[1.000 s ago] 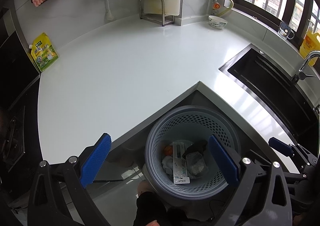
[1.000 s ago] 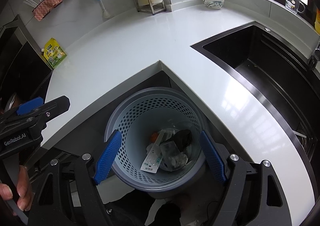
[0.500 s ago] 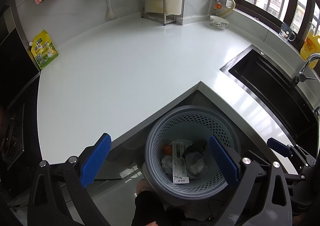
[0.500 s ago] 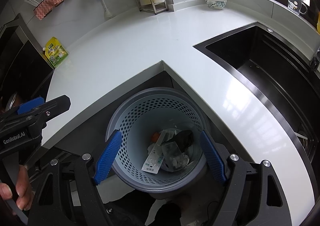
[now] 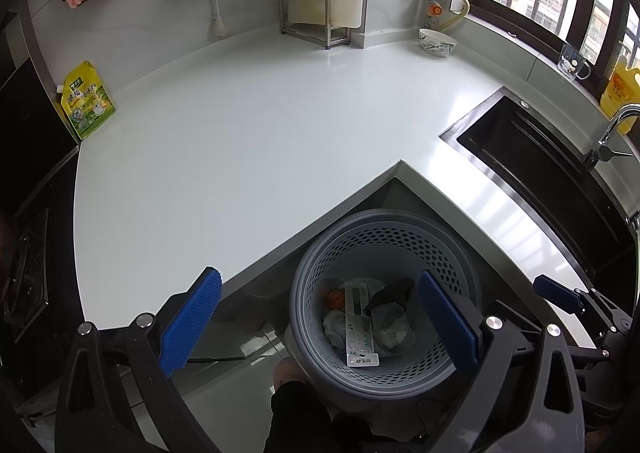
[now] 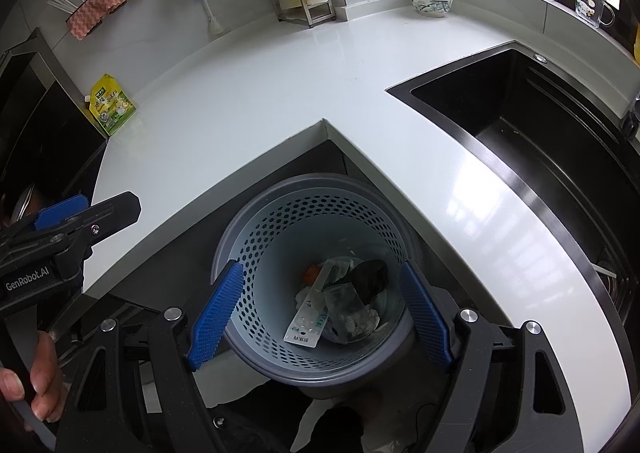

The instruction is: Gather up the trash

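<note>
A grey perforated trash basket [image 5: 304,293] stands on the floor in the counter's inner corner; it also shows in the right wrist view [image 6: 260,237]. Inside lie a white blister pack [image 5: 358,327], crumpled clear plastic [image 5: 392,327], a black scrap [image 5: 394,291] and an orange bit [image 5: 336,297]. The same trash shows in the right wrist view [image 6: 340,301]. My left gripper [image 5: 320,321] is open and empty above the basket. My right gripper [image 6: 320,313] is open and empty above the basket too. The white countertop [image 5: 240,141] carries no loose trash that I can see.
A yellow-green pouch [image 5: 86,101] leans at the counter's far left. A metal rack [image 5: 314,23] and a bowl [image 5: 437,41] stand at the back. A black sink [image 5: 540,181] with a faucet [image 5: 612,133] is on the right. A stove [image 5: 24,273] lies at the left.
Both grippers have risen or tilted slightly, so the view takes in a little more of the back wall. Both stay open and empty.
</note>
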Tool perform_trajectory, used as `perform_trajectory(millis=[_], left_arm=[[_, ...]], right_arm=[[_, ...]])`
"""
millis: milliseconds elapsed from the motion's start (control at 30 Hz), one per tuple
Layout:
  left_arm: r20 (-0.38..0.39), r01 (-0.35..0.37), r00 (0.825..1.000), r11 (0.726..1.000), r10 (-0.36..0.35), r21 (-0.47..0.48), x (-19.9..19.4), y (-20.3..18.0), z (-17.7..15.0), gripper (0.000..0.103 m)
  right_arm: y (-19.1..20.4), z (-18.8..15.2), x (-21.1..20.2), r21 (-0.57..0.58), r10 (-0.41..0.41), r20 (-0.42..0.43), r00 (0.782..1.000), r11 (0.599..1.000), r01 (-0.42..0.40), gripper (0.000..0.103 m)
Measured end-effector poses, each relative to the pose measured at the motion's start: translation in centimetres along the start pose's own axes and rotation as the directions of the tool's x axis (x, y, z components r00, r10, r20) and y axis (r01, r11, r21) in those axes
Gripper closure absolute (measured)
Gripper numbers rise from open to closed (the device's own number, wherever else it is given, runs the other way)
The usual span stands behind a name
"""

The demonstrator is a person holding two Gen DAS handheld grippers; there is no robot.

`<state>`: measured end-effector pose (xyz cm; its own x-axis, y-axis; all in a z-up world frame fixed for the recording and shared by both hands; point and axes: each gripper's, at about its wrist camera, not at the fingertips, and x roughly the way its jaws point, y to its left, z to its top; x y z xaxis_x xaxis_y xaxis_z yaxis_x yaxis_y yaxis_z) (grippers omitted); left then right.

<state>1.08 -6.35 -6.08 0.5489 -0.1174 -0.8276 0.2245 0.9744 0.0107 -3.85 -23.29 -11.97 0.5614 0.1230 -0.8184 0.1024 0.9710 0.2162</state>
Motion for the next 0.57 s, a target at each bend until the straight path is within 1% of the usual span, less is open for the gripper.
perform_trajectory(millis=[567], left_arm=[[0.004, -0.01, 1.0, 1.0, 0.01, 0.0, -0.1, -0.12, -0.15, 0.006]], right_arm=[[-0.19, -0.16, 0.08, 0.002, 0.0, 0.004, 1.0, 1.0, 0.0, 0.026]])
